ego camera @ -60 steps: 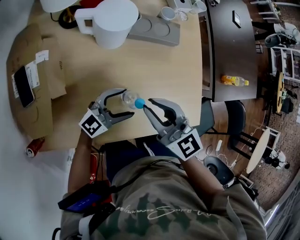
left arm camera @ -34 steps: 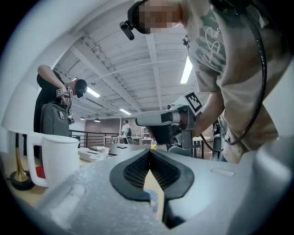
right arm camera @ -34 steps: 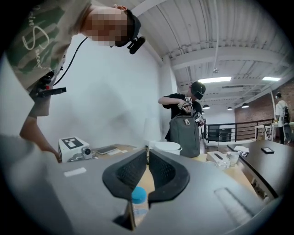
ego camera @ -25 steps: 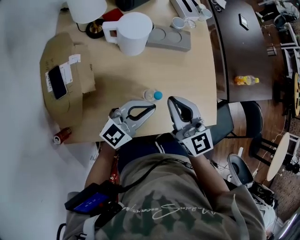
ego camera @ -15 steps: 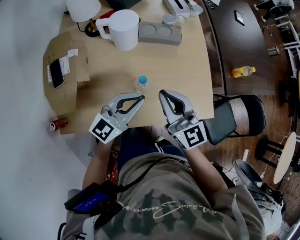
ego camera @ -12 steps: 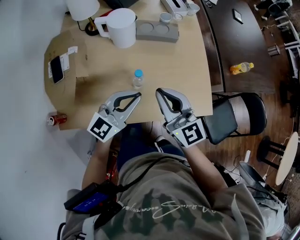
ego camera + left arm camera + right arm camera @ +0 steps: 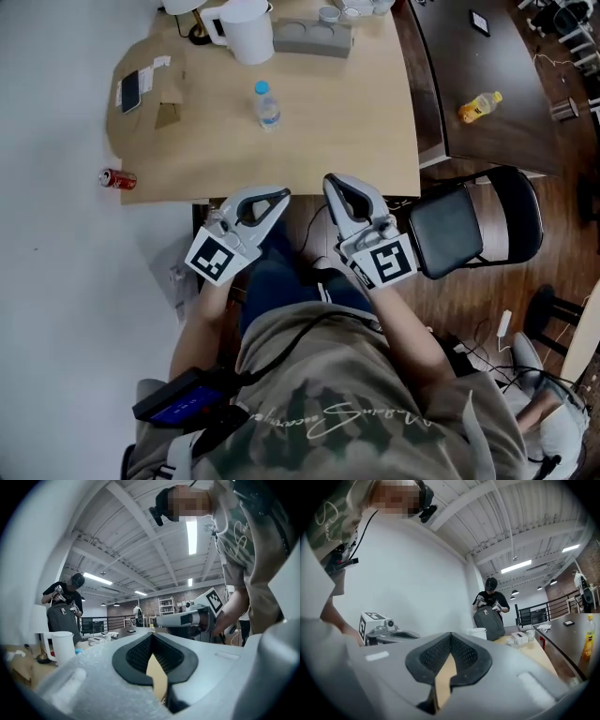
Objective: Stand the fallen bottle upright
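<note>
Your bottle (image 7: 267, 105) stands upright, blue cap on top, in the upper middle of the frame on the tabletop (image 7: 356, 122), so the job looks done. Your left tongs (image 7: 278, 198) and right tongs (image 7: 332, 181) are both closed together and empty, held at mid-frame just below the tabletop's near edge, well apart from the bottle. Bare wood surrounds the bottle, with the white jug (image 7: 246, 28) at the top edge and a black chair (image 7: 464, 230) just right of your right tongs.
</note>
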{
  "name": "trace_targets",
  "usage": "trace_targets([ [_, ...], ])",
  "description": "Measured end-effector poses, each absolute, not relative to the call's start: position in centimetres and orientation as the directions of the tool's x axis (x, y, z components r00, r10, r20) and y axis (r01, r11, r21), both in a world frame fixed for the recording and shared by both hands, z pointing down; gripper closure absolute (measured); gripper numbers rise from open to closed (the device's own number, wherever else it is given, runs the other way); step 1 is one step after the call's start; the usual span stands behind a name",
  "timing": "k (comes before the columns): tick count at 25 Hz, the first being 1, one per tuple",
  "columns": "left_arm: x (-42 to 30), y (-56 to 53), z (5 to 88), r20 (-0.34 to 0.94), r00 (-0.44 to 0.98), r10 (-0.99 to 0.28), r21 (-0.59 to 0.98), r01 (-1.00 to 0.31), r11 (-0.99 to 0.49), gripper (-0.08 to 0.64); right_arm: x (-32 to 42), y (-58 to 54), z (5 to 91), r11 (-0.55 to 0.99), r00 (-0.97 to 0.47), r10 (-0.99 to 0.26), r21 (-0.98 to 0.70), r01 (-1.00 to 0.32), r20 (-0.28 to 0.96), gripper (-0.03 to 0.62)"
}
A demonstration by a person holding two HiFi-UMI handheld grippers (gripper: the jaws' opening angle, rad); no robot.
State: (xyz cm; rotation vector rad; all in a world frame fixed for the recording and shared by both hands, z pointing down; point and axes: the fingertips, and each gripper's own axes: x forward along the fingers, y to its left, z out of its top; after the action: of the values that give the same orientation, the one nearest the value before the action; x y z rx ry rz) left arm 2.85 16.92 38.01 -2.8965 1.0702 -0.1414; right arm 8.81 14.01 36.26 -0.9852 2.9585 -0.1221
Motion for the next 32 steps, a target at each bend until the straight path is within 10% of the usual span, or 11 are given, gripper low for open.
trace_targets([
  [32, -3.3, 22.0, 31.5, 0.029, 0.634, -0.773, 0.041, -0.773, -0.633, 0.558, 4.9, 20.6, 29.6, 0.789, -0.788, -0.614, 0.001, -0.615, -0.043, 0.589],
])
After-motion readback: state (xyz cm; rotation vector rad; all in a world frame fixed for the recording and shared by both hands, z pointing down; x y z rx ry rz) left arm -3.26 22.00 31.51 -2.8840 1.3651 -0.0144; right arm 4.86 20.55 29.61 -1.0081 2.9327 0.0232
